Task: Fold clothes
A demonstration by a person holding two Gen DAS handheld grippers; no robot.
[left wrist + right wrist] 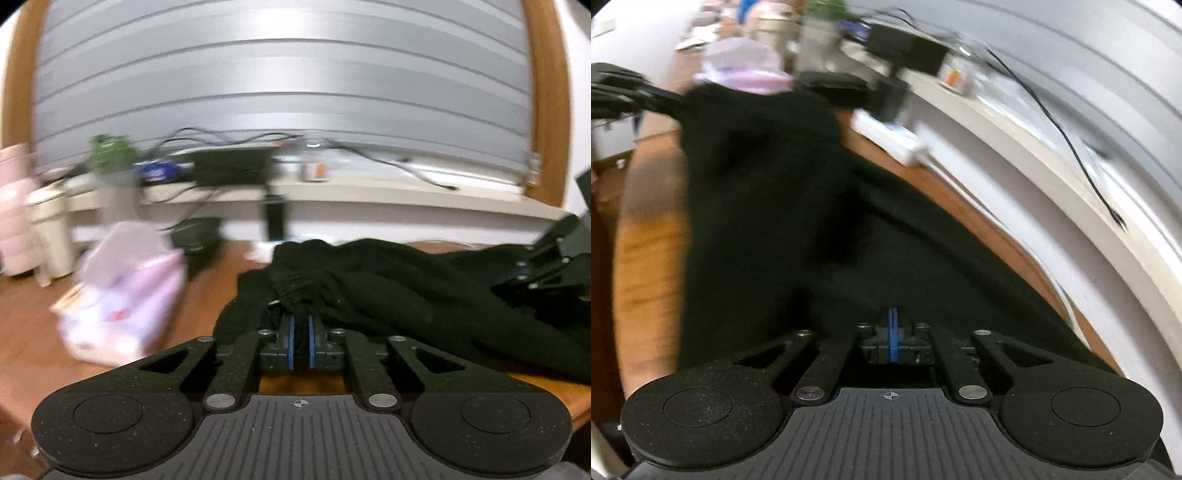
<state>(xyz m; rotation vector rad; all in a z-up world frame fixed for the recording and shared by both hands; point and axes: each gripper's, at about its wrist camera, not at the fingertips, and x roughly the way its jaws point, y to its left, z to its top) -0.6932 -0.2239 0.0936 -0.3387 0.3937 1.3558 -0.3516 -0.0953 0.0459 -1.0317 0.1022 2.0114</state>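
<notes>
A black garment [369, 291] lies crumpled on the wooden table [207, 280]. In the left wrist view my left gripper [301, 321] is shut on a bunched fold at the garment's near left end, with dark cloth between its blue pads [291, 339]. My right gripper [546, 269] shows at the right edge, at the garment's other end. In the right wrist view the black garment [757, 184] spreads away from my right gripper [893, 314], whose blue pads meet at the cloth's near edge and pinch it. The left gripper [665, 98] holds the far end at upper left.
A pink and white package [122, 291] sits on the table left of the garment. A white power strip [890, 136] lies by the wall. The ledge behind carries a black box [229, 166], a loose black cable [424, 173] and small items. The table's edge [576, 402] runs close on the right.
</notes>
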